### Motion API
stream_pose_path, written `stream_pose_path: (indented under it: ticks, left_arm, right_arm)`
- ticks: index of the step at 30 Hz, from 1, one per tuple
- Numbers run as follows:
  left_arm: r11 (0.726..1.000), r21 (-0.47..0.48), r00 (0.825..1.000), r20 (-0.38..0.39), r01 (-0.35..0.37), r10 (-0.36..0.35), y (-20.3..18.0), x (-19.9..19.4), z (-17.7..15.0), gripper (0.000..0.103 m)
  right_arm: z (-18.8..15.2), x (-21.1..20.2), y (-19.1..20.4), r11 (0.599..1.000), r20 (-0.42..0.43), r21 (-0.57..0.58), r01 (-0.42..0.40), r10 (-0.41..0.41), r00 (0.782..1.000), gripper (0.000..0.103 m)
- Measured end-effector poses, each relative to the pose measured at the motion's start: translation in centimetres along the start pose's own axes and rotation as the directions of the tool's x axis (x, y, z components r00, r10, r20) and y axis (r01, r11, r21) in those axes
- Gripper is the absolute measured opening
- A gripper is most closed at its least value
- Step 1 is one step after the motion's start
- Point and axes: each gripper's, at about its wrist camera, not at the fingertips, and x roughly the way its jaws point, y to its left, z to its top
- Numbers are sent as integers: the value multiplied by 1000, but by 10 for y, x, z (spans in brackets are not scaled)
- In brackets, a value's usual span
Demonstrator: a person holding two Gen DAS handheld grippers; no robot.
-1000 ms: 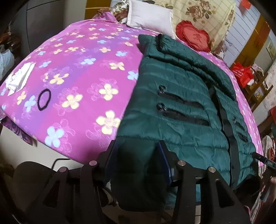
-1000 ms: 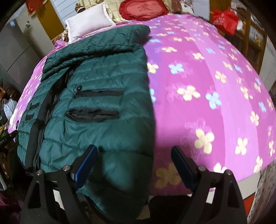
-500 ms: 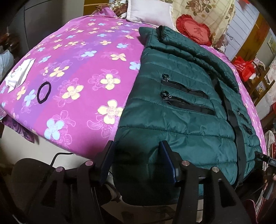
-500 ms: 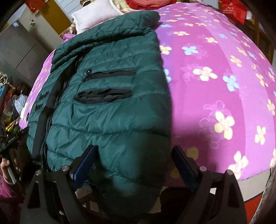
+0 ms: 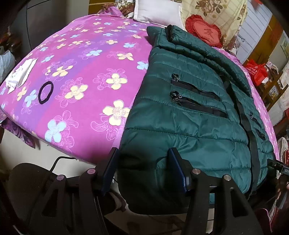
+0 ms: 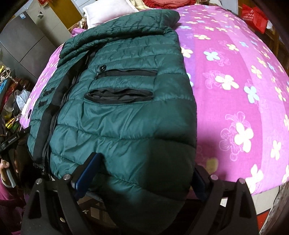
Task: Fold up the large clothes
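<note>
A dark green puffer jacket [image 5: 189, 117] lies front up on a bed with a magenta flowered sheet [image 5: 81, 72], its hem hanging over the near edge. My left gripper [image 5: 142, 162] sits at the hem's left corner. Its jaws are opening, and the puffy hem bulges between the blue pads. In the right wrist view the jacket [image 6: 126, 117] fills the middle. My right gripper [image 6: 144, 177] straddles the hem's right corner with its jaws wide and still opening. Its left finger [image 6: 88, 173] rests on the fabric, and the hem partly hides the right finger.
A black hair tie [image 5: 45, 92] and white papers [image 5: 19, 74] lie on the sheet at the left. A white pillow [image 5: 157, 10] and a red heart cushion [image 5: 204, 29] sit at the head. A red bag [image 6: 254, 16] and shelves stand on one side, clutter on the other.
The left jaws have spread wider around the hem. The right gripper has slid left onto the hem corner, so the jacket now fills the gap between its fingers.
</note>
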Motion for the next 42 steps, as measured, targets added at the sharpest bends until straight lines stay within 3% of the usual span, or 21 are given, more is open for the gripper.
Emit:
stream_pose_path:
  ticks: [8, 20, 24, 26, 28, 31, 37, 39, 41, 42]
  left_arm:
    - [996, -76, 999, -15, 39, -40, 14, 1, 3, 48]
    - [1000, -6, 999, -27, 27, -27, -3, 3, -2, 49]
    - [1000, 8, 1000, -16, 27, -27, -7, 1, -4, 35]
    - [999, 29, 1000, -4, 15, -15, -10, -1, -4, 22]
    - [999, 40, 1000, 12, 3, -3, -12, -4, -4, 13]
    - [999, 44, 1000, 17, 2, -3, -12, -6, -2, 10]
    - [998, 61, 1000, 18, -14, 13, -15, -6, -3, 9]
    - [998, 60, 1000, 15, -13, 13, -14, -6, -3, 10]
    - [998, 57, 1000, 7, -14, 14, -14, -4, -4, 10]
    - [998, 55, 1000, 7, -16, 15, -15, -3, -5, 10]
  right_arm:
    - [1, 1, 2, 1000, 0, 0, -2, 2, 1000, 95]
    - [0, 0, 5, 999, 35, -20, -46, 46, 998, 95]
    - [-1, -2, 10, 996, 55, -69, -48, 52, 997, 73]
    - [-1, -5, 10, 996, 70, -80, -43, 49, 996, 50]
    - [0, -9, 9, 995, 85, -85, -47, 55, 995, 40]
    - [0, -15, 10, 994, 103, -103, -44, 55, 993, 33]
    - [0, -13, 6, 995, 81, -86, -59, 66, 995, 35]
    - [-1, -11, 5, 995, 68, -83, -61, 67, 995, 42]
    - [-2, -7, 3, 995, 44, -70, -77, 80, 996, 60]
    - [-4, -6, 2, 994, 34, -67, -80, 83, 996, 61]
